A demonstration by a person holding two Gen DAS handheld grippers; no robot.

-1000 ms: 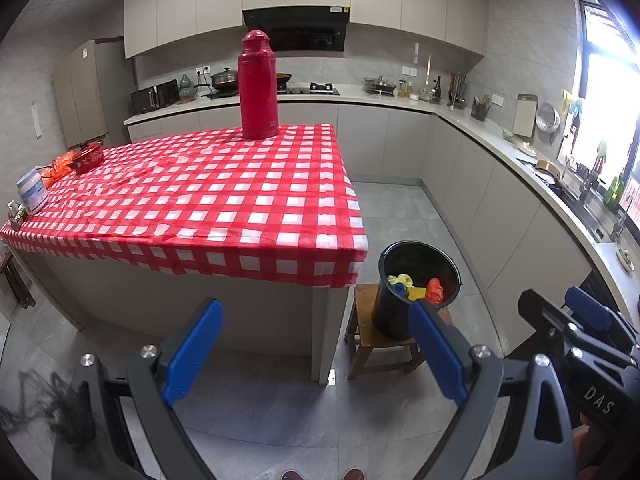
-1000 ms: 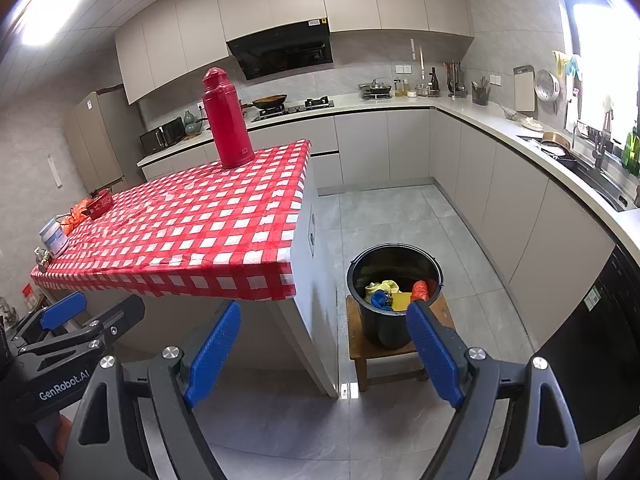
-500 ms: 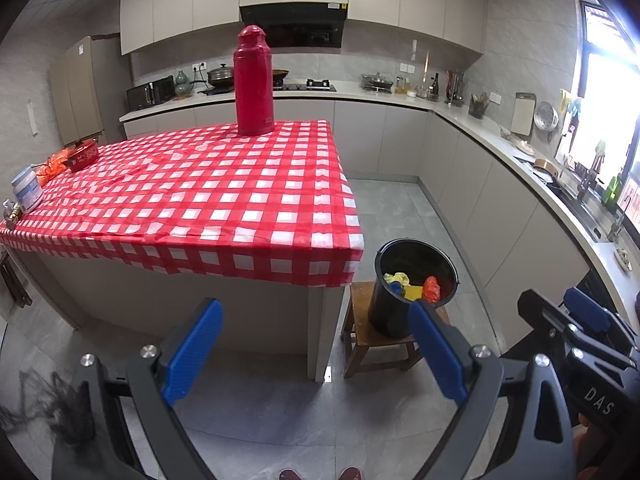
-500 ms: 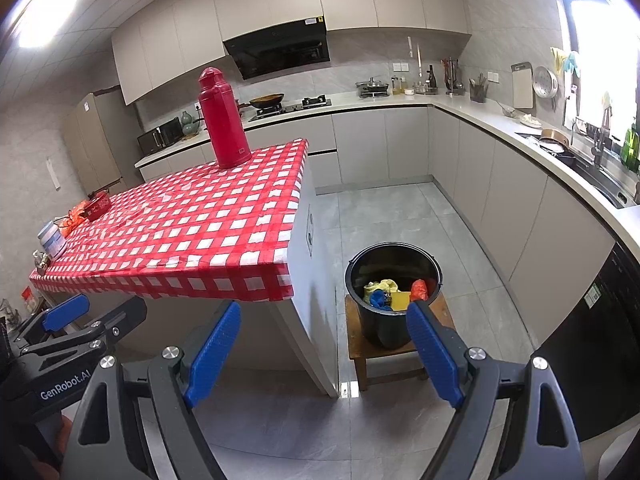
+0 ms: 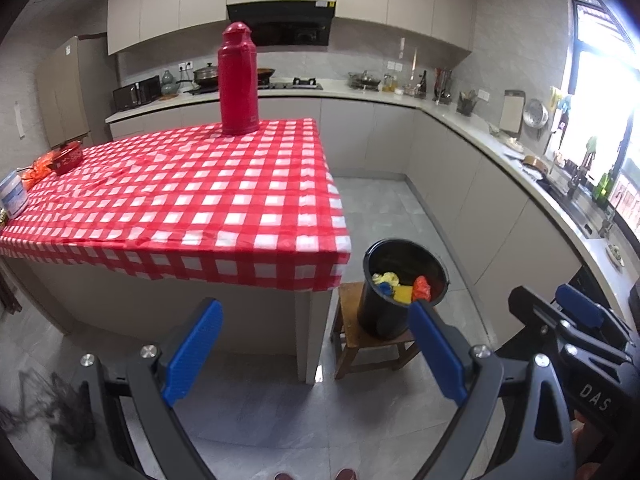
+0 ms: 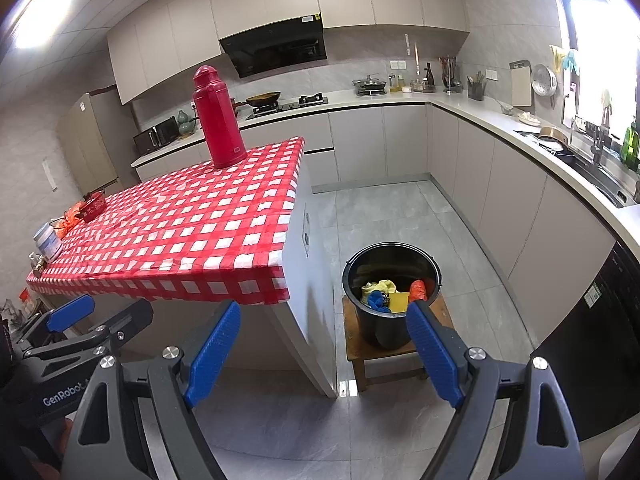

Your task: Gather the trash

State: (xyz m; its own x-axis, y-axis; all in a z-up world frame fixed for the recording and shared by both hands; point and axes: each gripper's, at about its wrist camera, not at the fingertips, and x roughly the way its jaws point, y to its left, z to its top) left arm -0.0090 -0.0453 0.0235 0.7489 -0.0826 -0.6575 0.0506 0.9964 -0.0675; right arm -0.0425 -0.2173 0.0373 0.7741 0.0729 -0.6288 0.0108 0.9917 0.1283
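Both grippers hovering empty before the kitchen island

The left gripper [image 5: 314, 350] and right gripper [image 6: 324, 350] are gaping wide, gripping nothing; crumpled trash [image 6: 386, 294] is lying inside the upright black bucket [image 6: 372, 328] on a wooden stool [image 6: 354, 354], its lower layers hidden; individual pieces' axes are blurring together.

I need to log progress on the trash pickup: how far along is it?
Done: crumpled trash already lies in the black bin on the wooden stool. In hand: nothing; the left gripper and right gripper both have open, empty jaws. Left: no loose trash shows on the checkered table.
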